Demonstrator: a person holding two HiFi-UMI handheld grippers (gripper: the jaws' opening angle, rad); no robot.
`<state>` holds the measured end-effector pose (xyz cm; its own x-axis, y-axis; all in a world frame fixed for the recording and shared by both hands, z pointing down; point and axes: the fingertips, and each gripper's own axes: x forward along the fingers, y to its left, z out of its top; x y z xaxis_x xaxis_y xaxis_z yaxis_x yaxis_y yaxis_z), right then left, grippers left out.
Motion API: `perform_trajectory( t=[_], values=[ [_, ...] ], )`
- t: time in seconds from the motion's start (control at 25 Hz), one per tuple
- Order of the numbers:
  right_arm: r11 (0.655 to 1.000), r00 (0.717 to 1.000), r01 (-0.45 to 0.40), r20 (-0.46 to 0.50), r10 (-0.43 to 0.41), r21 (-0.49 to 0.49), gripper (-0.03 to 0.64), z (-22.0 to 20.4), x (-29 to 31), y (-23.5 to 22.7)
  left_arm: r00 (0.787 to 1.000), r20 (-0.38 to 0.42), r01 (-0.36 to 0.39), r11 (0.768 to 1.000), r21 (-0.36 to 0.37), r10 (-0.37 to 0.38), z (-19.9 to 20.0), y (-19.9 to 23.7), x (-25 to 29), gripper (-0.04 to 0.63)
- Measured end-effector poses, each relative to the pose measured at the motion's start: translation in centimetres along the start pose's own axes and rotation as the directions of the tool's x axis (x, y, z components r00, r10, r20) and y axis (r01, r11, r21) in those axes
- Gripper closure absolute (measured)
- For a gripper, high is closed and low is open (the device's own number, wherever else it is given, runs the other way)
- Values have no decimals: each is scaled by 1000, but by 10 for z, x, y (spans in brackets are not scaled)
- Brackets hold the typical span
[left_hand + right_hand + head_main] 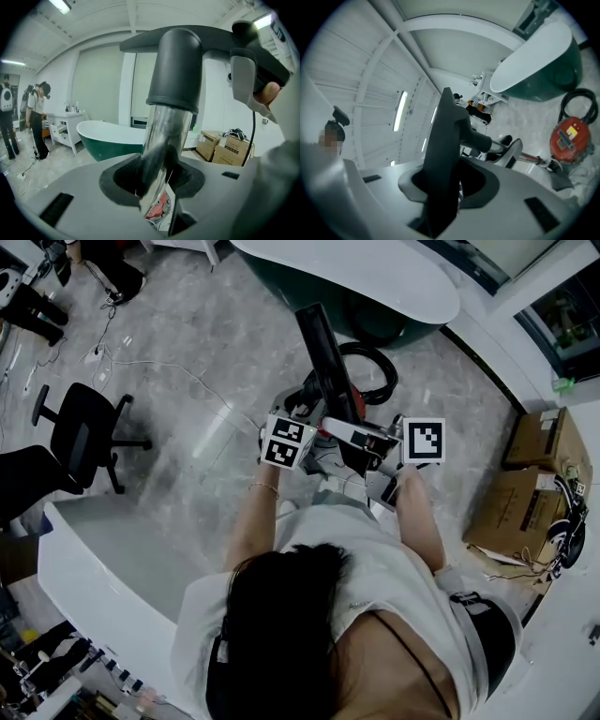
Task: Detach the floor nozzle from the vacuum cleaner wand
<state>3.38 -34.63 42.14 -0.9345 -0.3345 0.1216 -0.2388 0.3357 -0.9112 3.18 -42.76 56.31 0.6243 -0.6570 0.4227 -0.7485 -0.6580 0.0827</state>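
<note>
You are setting up the pull-apart step. Your left gripper [157,192] is clamping the chrome wand [165,133] just below the dark collar of the floor nozzle [176,65], which is rising above its jaws. Your right gripper [443,206] is gripping the nozzle's flat dark head, with its jaws closed on it. By my judgement, the next move is calling for a straight pull along the tube while the left holds firm.
</note>
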Motion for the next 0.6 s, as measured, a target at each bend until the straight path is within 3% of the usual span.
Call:
perform_trajectory(
  t=[0.28,0.36,0.44,0.6],
  values=[
    [961,976,-210,87,197,179,474,5,-4,4,1000,4,12,1000,-2,-12,0,0,2,449],
    [971,983,-175,77,165,163,472,5,-4,1,1000,2,10,1000,9,-10,1,1,2,449],
    [993,997,-68,29,66,92,490,5,-3,-2,1000,2,7,999,32,-7,4,2,4,452],
    [999,999,42,-13,-42,19,494,5,-3,0,1000,1,8,999,44,-9,4,-3,7,453]
  ],
)
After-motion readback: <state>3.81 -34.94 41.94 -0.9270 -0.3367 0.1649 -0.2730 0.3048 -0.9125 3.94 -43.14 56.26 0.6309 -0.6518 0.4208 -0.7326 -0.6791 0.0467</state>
